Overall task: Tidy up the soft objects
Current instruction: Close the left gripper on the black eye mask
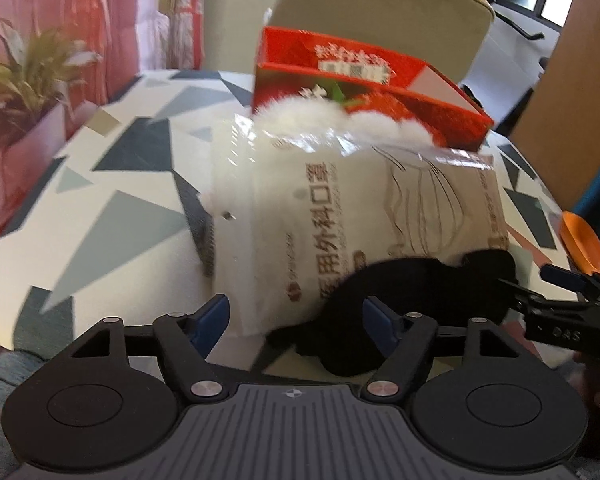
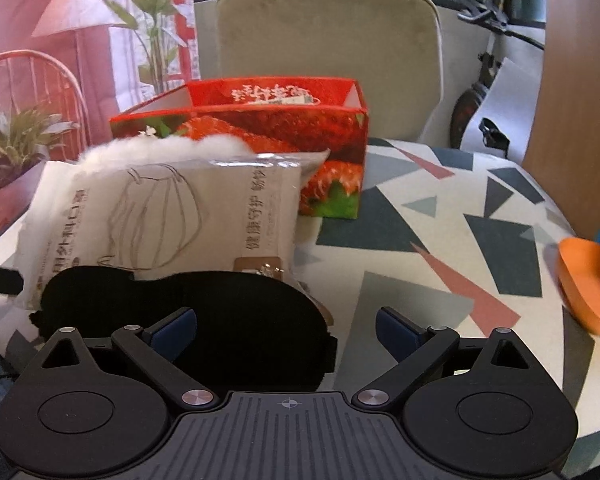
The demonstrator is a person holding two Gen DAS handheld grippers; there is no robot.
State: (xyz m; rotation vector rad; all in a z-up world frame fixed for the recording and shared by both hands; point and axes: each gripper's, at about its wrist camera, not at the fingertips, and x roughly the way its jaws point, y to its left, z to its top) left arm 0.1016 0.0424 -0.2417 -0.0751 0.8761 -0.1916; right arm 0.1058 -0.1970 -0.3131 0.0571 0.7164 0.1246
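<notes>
Black left gripper [image 1: 296,318]; blue pads [image 1: 210,318]; ribbed grey base; silver screws.

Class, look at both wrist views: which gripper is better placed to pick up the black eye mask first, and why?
Probably the left gripper: its open fingers already straddle the black eye mask's end. The right gripper's span takes in only the mask's other end and mostly tablecloth.

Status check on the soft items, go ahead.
Left gripper open, right gripper open. Black eye mask flat before mask pack. Red box behind, unobstructed.
</notes>
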